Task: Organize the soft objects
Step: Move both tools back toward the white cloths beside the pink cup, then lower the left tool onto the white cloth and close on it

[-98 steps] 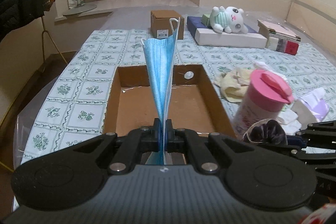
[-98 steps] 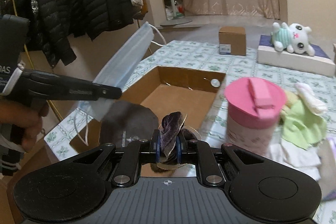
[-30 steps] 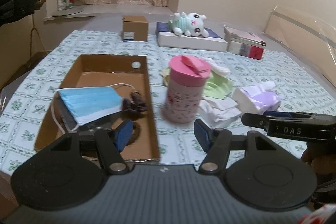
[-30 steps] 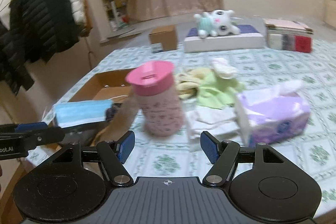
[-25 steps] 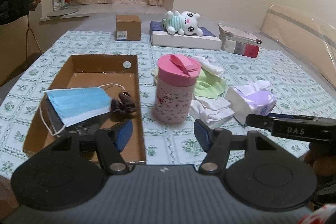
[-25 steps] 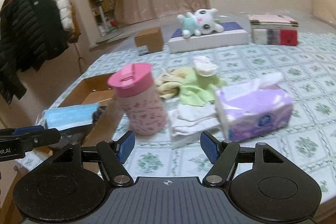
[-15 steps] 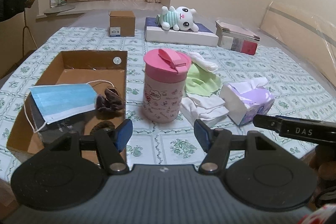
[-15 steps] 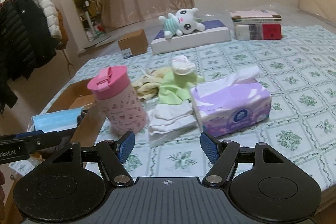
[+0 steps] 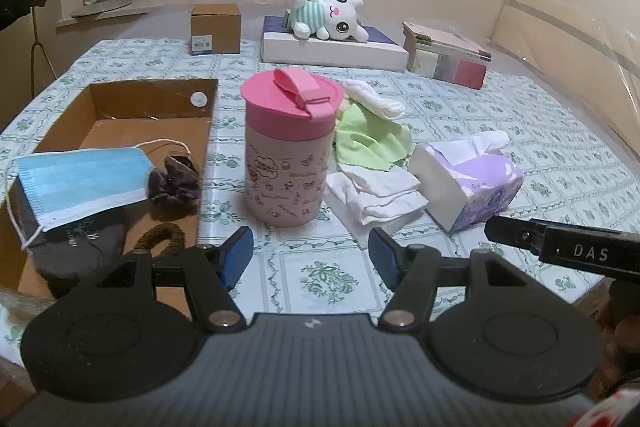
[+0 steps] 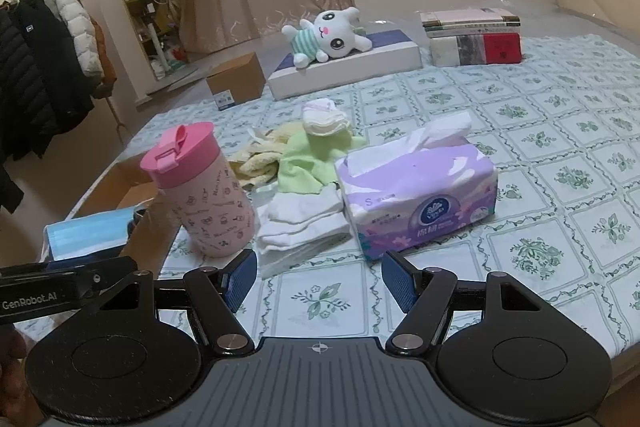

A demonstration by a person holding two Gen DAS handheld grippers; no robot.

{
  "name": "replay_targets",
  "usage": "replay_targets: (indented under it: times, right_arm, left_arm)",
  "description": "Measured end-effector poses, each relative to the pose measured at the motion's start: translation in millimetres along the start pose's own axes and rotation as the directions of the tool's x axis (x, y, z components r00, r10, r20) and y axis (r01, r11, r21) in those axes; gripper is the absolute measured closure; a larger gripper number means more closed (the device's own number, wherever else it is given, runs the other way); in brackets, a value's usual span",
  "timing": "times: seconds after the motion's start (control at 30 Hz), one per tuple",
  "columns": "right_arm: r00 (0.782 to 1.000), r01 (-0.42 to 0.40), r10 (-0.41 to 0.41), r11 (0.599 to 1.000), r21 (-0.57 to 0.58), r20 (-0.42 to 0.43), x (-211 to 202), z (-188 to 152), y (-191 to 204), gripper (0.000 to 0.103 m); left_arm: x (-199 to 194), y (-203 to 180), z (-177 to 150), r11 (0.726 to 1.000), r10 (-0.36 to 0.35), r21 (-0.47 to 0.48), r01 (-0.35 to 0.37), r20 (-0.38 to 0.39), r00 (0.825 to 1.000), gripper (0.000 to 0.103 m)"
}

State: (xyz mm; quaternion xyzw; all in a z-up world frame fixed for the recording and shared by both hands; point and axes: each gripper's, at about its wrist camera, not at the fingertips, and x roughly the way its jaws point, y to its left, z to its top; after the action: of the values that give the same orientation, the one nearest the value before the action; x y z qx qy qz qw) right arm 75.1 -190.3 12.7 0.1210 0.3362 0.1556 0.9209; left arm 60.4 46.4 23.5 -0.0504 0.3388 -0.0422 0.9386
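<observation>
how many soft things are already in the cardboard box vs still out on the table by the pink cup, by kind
In the cardboard box:
blue face mask: 1
purple scrunchie: 1
brown hair tie: 1
dark grey cloth: 1
Out by the pink cup:
green cloth: 1
yellow cloth: 1
white cloth bundles: 2
Total: 8

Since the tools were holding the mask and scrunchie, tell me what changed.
Both let go: the blue mask and dark scrunchie now lie in the cardboard box. The left tool and right tool stand open, empty. Pink cup and cloths unmoved.
</observation>
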Motion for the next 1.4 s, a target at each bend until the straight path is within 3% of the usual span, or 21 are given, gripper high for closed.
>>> replay_targets:
  times: [0.67, 1.03, 1.17, 1.4]
  right_arm:
    - [0.996, 0.06, -0.059, 0.998, 0.015, -0.069, 37.7, -12.4, -37.5, 0.034]
    - [0.991, 0.084, -0.082, 0.996, 0.023, -0.102, 54.8, -17.8, -55.8, 0.034]
    - [0.99, 0.083, -0.08, 0.996, 0.024, -0.115, 58.1, -20.2, -56.6, 0.034]
    - [0.992, 0.056, -0.054, 0.998, 0.01, -0.11, 53.4, -21.3, -46.8, 0.034]
  left_arm:
    - [97.3, -38.9, 11.1, 0.996, -0.078, 0.033, 0.08, -0.063, 0.995, 0.051]
    - [148.9, -52.2, 9.7, 0.998, -0.044, 0.032, 0.046, -0.073, 0.996, 0.071]
    - [152.9, -54.6, 10.3, 0.998, -0.037, 0.052, 0.041, -0.071, 0.997, 0.095]
    - [124.3, -43.1, 3.7, 0.996, -0.058, 0.07, 0.063, -0.076, 0.995, 0.098]
